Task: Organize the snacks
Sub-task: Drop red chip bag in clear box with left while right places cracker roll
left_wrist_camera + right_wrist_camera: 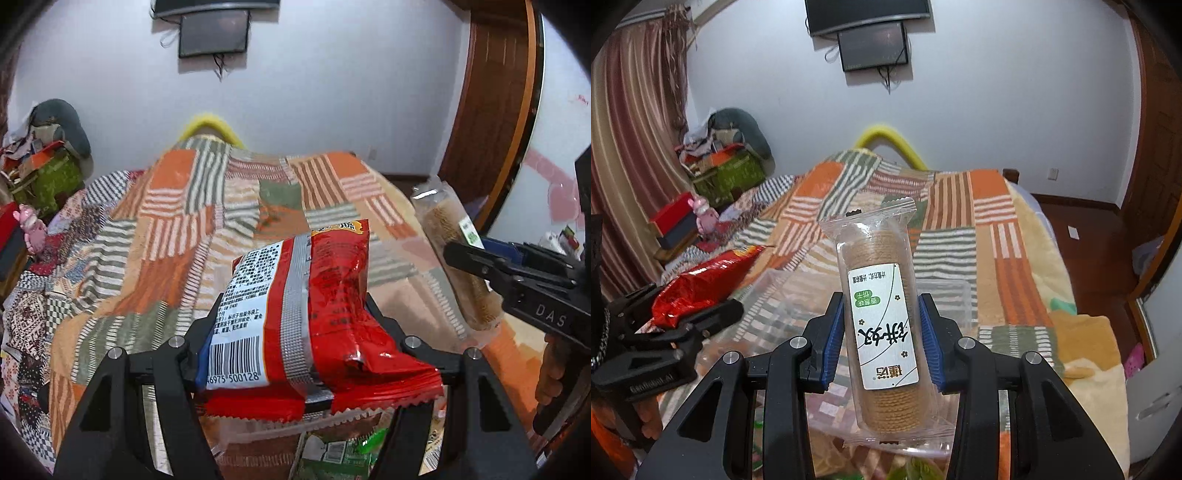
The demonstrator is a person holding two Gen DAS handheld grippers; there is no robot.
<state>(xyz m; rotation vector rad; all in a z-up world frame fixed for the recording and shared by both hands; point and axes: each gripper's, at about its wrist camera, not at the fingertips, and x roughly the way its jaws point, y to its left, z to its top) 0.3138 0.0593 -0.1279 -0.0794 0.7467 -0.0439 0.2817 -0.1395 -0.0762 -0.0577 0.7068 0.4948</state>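
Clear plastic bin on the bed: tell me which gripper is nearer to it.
Right, as far as I can judge. The right gripper, holding the cracker sleeve, is above the clear plastic bin; the left gripper, holding the red bag, hangs beside it.

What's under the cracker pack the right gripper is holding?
A clear plastic bin sits on the patchwork blanket below the cracker pack. The pack and the right gripper hide most of what's inside it.
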